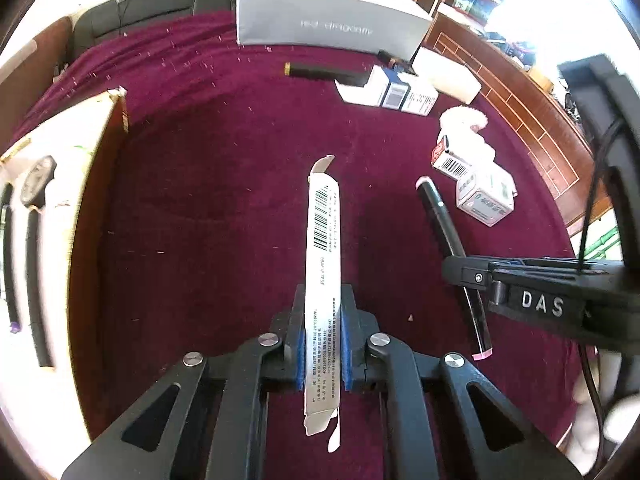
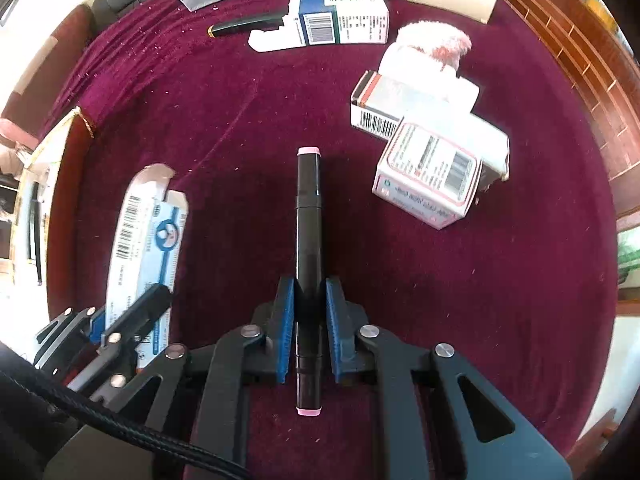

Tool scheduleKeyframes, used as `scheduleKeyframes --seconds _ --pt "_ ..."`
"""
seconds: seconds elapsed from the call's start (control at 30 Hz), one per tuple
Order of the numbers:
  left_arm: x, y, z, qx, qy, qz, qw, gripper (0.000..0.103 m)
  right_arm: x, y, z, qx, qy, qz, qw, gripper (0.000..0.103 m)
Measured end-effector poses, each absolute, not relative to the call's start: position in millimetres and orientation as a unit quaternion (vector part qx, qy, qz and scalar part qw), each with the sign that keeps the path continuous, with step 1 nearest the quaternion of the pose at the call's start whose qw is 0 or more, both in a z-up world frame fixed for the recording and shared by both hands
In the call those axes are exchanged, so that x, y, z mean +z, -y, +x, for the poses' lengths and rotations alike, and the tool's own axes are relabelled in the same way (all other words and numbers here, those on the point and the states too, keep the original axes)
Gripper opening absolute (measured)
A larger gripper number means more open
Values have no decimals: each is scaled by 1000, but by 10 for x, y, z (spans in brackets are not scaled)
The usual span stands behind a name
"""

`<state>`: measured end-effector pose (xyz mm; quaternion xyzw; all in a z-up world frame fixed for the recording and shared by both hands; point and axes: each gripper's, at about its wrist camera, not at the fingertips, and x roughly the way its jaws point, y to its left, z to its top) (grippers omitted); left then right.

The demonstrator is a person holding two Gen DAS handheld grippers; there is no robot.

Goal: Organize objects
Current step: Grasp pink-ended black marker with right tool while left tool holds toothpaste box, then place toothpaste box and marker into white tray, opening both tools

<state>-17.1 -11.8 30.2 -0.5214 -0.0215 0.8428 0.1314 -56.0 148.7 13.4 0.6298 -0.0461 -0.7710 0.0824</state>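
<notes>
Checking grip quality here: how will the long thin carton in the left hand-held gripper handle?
The long thin carton probably crushes easily: thin card, end flaps open. It looks light. Clamped near one end by the left hand-held gripper, it may sag or pivot.

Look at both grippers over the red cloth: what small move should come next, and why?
Probably lift both straight up a little. The left gripper is shut on the long white carton, and the right gripper is shut on the black marker; both items look level with the red cloth, so they need clearance before being carried toward the open box at the left.
</notes>
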Motion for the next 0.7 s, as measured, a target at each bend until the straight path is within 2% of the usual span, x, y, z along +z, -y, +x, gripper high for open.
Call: scheduleKeyframes --seconds 0.47,0.7 --pt "723 803 254 856 64 -499 121 10 439 -1269 -288 -758 134 619 156 13" --pt "802 1335 388 858 94 -496 97 10 608 -1018 -201 -727 211 617 213 13"
